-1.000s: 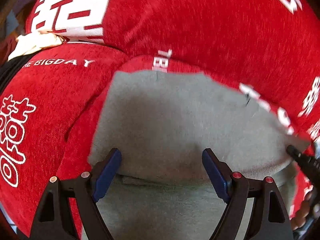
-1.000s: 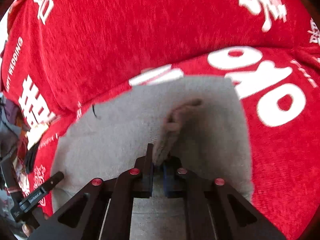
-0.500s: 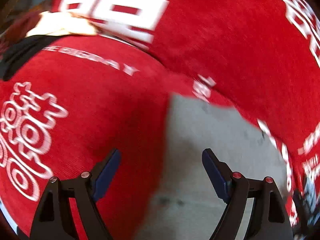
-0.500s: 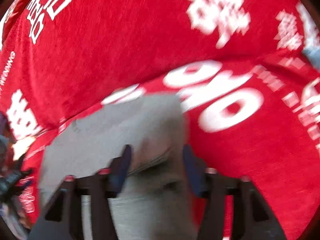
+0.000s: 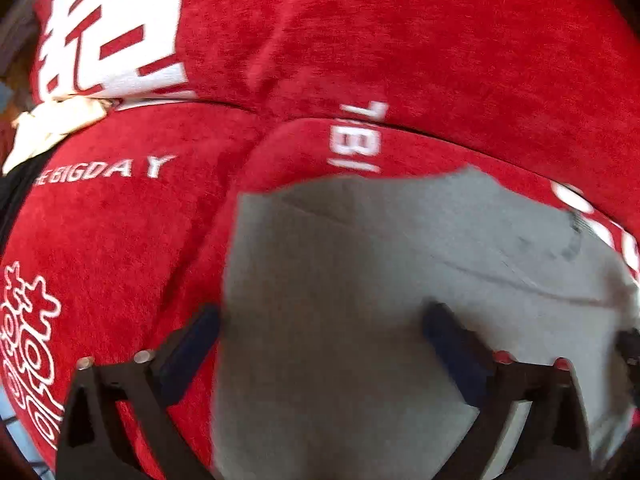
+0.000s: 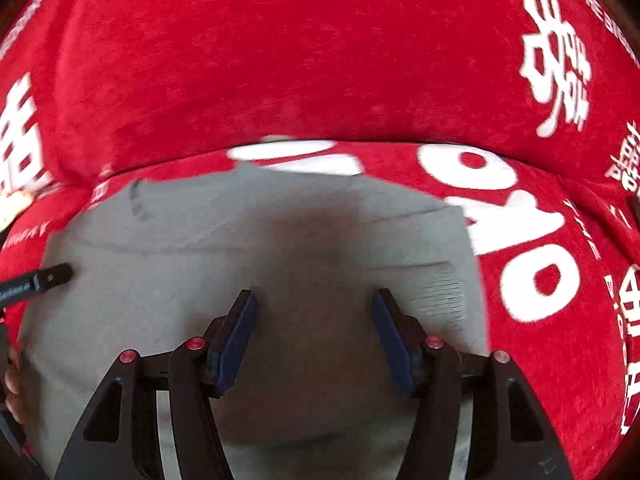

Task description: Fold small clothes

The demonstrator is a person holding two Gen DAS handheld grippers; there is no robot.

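while the red sofa cover (image 5: 400, 40) with its white printed lettering fills nearly everything in both views, wrapping a seat cushion and a backrest behind it, the grey garment (image 6: 300, 240) lies flat on the seat, already doubled over with layered edges showing at its right side. it looks like soft, light knit that will drape and slide on itself, so i'd judge it best taken at a corner or along a folded edge, pinching all the layers together. a cream cloth (image 5: 52, 124) sits bunched at the far left of the seat. little of the room shows beyond the sofa. the left gripper (image 5: 320, 340) hovers over the garment's left edge, jaws opening wide, nothing between them. the right gripper (image 6: 314, 332) is above the middle, jaws apart and empty.
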